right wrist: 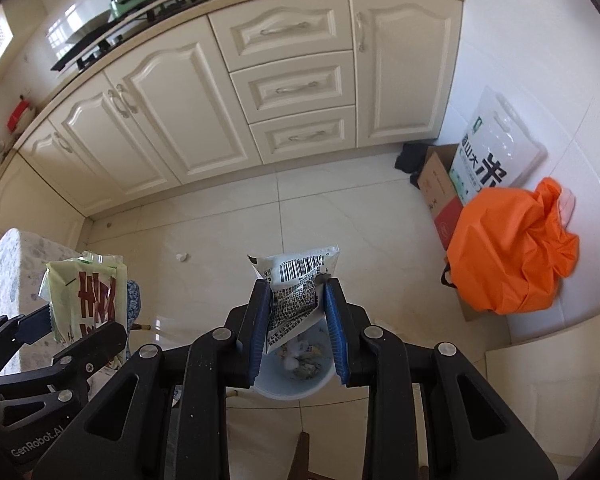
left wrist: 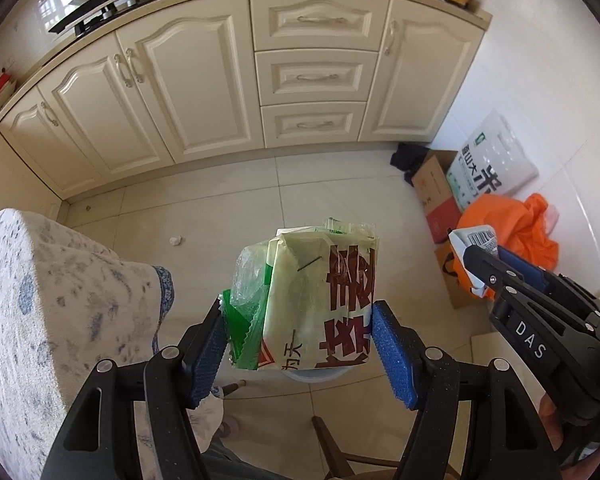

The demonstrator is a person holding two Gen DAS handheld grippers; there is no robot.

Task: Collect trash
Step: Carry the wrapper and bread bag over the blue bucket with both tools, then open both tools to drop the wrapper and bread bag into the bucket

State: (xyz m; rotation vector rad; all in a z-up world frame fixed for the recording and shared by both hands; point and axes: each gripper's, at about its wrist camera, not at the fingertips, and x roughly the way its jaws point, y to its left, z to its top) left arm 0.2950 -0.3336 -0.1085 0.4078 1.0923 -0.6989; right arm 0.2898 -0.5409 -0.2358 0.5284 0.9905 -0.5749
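A: We take the pale blue bin (right wrist: 292, 384) on the floor as our landmark. Largest first: over by the wall, well apart from the bin, sits the orange plastic bag (right wrist: 512, 248), soft and puffed, with a cardboard box (right wrist: 436, 188) and a glossy white rice sack (right wrist: 496, 152) behind it.

B: And what we carry?

A: Our left hand-held gripper (left wrist: 298, 344) is clamped at a middling width on a bundle of crinkly food bags (left wrist: 320, 292), pale yellow film with dark red print and a green wrapper tucked beside it. In the left view it hangs above the bin, whose rim just peeks out below the bundle. Our right hand-held gripper (right wrist: 298, 320) is pinched narrow on a creased white wrapper (right wrist: 296, 284) with a barcode, directly above the bin's mouth, which already holds scraps.

B: How do we drop them well?

A: We judge thin film drifts and clings to the blue ribbed pads, so we bring both loads low and centred over the mouth before letting go, the bulky bundle first, perhaps with a small shake.

B: Anything left?

A: A small crumpled white scrap (right wrist: 182, 257) lies on the tiles, between the bin and the cream cupboards (right wrist: 204, 120).
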